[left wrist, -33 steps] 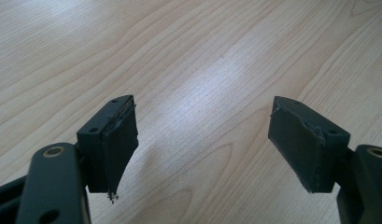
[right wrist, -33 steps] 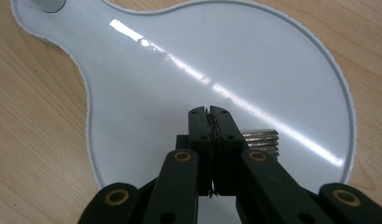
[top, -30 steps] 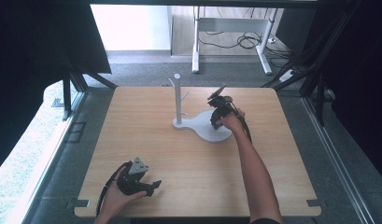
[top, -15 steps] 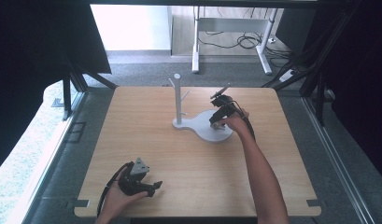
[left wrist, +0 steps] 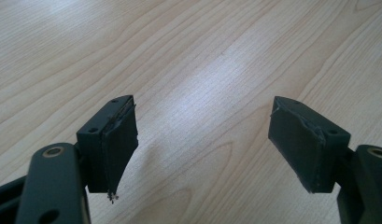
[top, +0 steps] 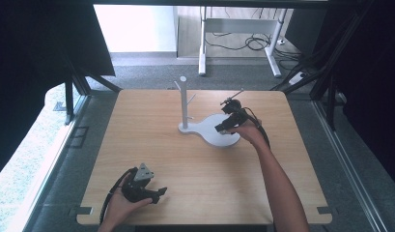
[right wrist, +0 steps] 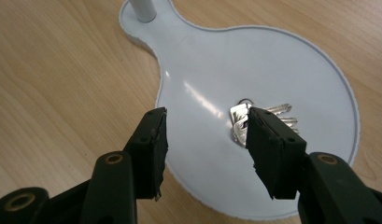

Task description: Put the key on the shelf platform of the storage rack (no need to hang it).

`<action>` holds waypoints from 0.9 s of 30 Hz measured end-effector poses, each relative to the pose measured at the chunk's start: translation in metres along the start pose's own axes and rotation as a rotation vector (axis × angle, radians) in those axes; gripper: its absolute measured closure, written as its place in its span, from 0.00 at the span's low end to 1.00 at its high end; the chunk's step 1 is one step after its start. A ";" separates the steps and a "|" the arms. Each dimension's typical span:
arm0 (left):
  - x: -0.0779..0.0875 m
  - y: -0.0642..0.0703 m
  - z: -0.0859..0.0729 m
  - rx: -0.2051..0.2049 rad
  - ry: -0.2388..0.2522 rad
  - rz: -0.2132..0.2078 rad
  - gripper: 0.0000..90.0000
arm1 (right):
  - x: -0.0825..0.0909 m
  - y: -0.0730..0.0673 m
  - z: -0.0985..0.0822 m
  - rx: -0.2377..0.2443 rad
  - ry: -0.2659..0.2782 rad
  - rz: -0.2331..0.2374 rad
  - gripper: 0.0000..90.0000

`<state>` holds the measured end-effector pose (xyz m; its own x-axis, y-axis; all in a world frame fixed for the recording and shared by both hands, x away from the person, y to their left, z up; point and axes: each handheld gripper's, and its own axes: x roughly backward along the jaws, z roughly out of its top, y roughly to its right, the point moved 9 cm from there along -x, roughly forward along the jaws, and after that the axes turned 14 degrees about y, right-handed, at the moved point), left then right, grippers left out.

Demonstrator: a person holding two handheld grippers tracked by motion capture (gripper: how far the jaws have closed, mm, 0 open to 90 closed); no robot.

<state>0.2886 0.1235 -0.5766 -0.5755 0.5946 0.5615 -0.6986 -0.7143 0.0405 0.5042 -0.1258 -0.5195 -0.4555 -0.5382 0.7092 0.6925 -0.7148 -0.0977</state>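
Note:
A white stand (top: 212, 131) with an upright peg post (top: 183, 101) sits mid-table; its round dish (right wrist: 272, 74) holds a bunch of silver keys (right wrist: 268, 116). My right gripper (right wrist: 205, 135) (top: 223, 127) hovers open just above the dish, and the keys lie beside and partly behind its right finger (right wrist: 270, 149). Near the table's front left, my left gripper (top: 156, 193) (left wrist: 202, 140) is held low over bare wood with its jaws wide apart and nothing between them.
The wooden table (top: 151, 145) carries just the stand. Beyond its far edge are a grey floor, a white desk frame (top: 238, 43) and cables. Dark curtains hang at both sides.
My right gripper has shifted slightly toward me and down over the dish. The left gripper has stayed near the front left edge with little movement.

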 end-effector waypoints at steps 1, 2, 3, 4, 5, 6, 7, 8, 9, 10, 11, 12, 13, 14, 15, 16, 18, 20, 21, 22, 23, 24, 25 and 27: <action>0.000 0.000 0.000 -0.001 0.001 0.001 0.27 | 0.002 -0.001 -0.002 0.009 0.005 0.002 0.54; 0.000 0.000 0.000 0.000 0.000 0.000 0.27 | 0.005 -0.003 -0.004 0.016 0.011 0.005 0.53; 0.000 -0.001 0.000 -0.001 -0.001 0.001 0.27 | 0.007 -0.004 -0.006 0.014 0.020 0.009 0.53; 0.000 -0.001 -0.001 -0.001 -0.004 0.001 0.27 | 0.011 -0.005 -0.008 0.014 0.028 0.010 0.53; -0.001 -0.001 -0.001 -0.002 -0.006 -0.001 0.27 | 0.014 -0.006 -0.010 0.020 0.034 0.009 0.53; -0.002 0.000 -0.002 -0.001 -0.010 -0.001 0.27 | 0.017 -0.006 -0.013 0.028 0.039 0.007 0.53; -0.003 0.001 -0.002 -0.004 -0.012 -0.005 0.27 | 0.020 -0.007 -0.016 0.031 0.042 0.007 0.53; -0.004 0.001 -0.002 -0.004 -0.014 -0.006 0.27 | 0.023 -0.008 -0.019 0.034 0.044 0.006 0.53; -0.004 0.002 -0.002 -0.005 -0.016 -0.009 0.27 | 0.026 -0.008 -0.023 0.034 0.045 0.005 0.53; -0.005 0.002 -0.002 -0.005 -0.015 -0.008 0.27 | 0.029 -0.009 -0.026 0.043 0.053 0.006 0.53; -0.005 0.003 -0.003 -0.005 -0.016 -0.007 0.27 | 0.032 -0.010 -0.029 0.041 0.056 0.007 0.53; -0.005 0.003 -0.003 -0.005 -0.017 -0.008 0.27 | 0.036 -0.011 -0.033 0.046 0.056 0.007 0.53; -0.005 0.003 -0.003 -0.005 -0.018 -0.005 0.27 | 0.040 -0.011 -0.038 0.063 0.062 -0.002 0.54; -0.005 0.002 -0.003 -0.004 -0.018 -0.003 0.27 | 0.043 -0.011 -0.040 0.071 0.069 -0.015 0.54; -0.005 0.002 -0.003 -0.002 -0.018 -0.002 0.27 | 0.047 -0.012 -0.044 0.082 0.077 -0.019 0.54; -0.005 0.002 -0.003 -0.004 -0.019 -0.001 0.27 | 0.050 -0.012 -0.047 0.081 0.079 -0.017 0.54; -0.005 0.001 -0.003 -0.004 -0.018 0.001 0.27 | 0.056 -0.014 -0.054 0.080 0.100 -0.019 0.54; -0.005 0.001 -0.003 -0.004 -0.019 0.003 0.27 | 0.063 -0.017 -0.062 0.069 0.115 -0.010 0.54; -0.005 0.001 -0.003 -0.003 -0.019 0.004 0.27 | 0.066 -0.018 -0.066 0.063 0.121 -0.007 0.54; -0.005 0.001 -0.003 -0.001 -0.018 0.006 0.27 | 0.069 -0.019 -0.071 0.061 0.125 -0.006 0.54; -0.004 0.001 -0.003 0.000 -0.018 0.006 0.27 | 0.072 -0.019 -0.075 0.058 0.130 -0.003 0.54; -0.004 0.001 -0.002 -0.001 -0.016 0.004 0.27 | 0.076 -0.019 -0.081 0.050 0.134 -0.004 0.54; -0.004 0.000 -0.002 -0.001 -0.016 0.006 0.27 | 0.079 -0.019 -0.085 0.049 0.138 -0.004 0.54; -0.004 0.000 -0.002 -0.002 -0.016 0.008 0.27 | 0.085 -0.019 -0.096 0.051 0.151 -0.017 0.54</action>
<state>0.2899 0.1224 -0.5808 -0.5743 0.5829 0.5748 -0.6947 -0.7185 0.0346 0.3982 -0.2010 -0.5241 -0.5441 -0.5898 0.5968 0.7095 -0.7031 -0.0480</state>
